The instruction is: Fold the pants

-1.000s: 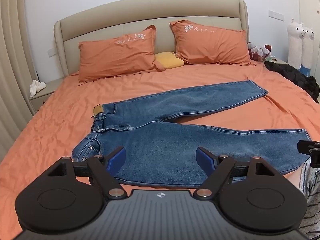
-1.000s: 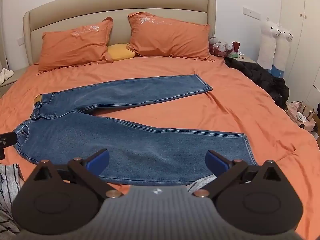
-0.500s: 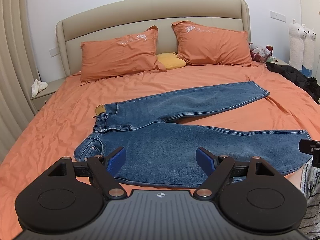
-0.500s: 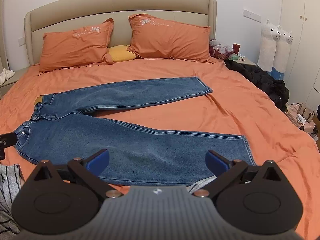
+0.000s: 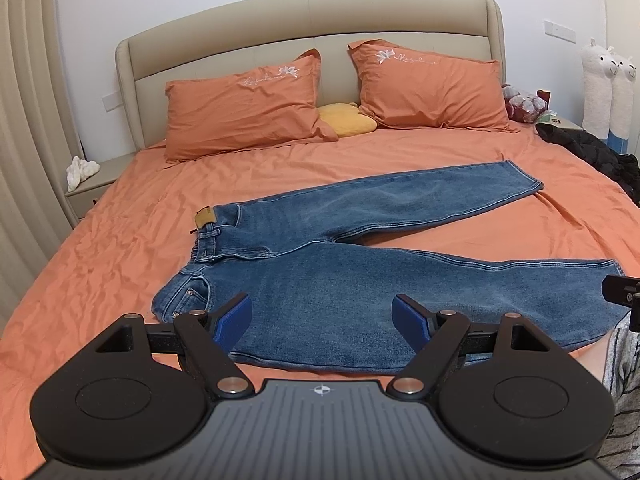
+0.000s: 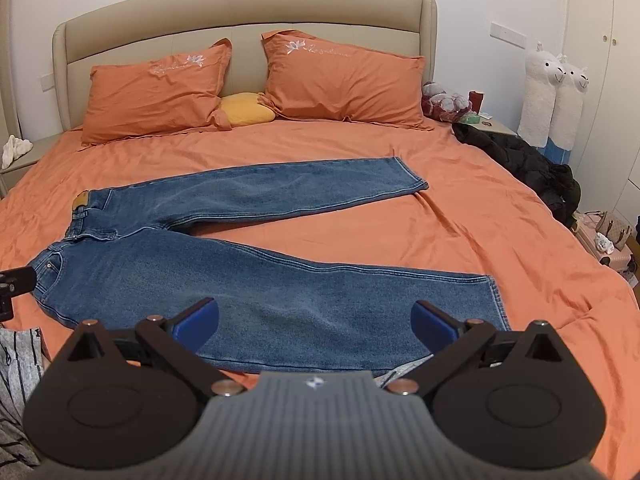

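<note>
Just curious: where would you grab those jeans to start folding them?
Probably the near leg's hem with the right gripper, from the bed's foot. The jeans lie flat, legs splayed, so that free edge lifts easily over the far leg.

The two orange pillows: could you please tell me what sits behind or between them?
A yellow cushion is wedged between the two orange pillows, its sides tucked behind them. Behind stands the beige headboard. Its lower part is covered.

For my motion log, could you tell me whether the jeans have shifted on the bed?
No. The jeans lie where they were, far leg's hem pointing toward the black jacket; only the cameras drifted slightly.
</note>
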Motion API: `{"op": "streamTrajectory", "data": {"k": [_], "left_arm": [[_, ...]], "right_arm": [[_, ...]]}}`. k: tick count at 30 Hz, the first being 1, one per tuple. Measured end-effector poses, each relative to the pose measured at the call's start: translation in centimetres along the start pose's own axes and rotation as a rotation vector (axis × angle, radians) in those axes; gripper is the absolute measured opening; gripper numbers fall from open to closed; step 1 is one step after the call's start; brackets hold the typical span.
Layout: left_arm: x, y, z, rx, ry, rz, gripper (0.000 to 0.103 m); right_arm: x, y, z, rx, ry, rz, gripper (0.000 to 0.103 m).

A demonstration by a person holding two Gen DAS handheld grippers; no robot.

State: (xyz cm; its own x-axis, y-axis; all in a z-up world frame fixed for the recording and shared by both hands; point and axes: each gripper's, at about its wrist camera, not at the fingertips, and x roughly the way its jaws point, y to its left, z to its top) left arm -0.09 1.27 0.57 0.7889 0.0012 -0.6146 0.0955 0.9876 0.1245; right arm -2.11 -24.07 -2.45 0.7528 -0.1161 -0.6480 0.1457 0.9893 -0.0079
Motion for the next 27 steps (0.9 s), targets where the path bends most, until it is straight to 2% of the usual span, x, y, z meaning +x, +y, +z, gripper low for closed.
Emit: {"op": "streamTrajectory", "data": {"k": [27], "left_arm": [[-0.05,-0.12,-0.21,0.004,0.002,-0.002,0.093]], "right_arm": [[-0.25,-0.56,-0.07,0.033,0.002,0.0,0.098]]}}
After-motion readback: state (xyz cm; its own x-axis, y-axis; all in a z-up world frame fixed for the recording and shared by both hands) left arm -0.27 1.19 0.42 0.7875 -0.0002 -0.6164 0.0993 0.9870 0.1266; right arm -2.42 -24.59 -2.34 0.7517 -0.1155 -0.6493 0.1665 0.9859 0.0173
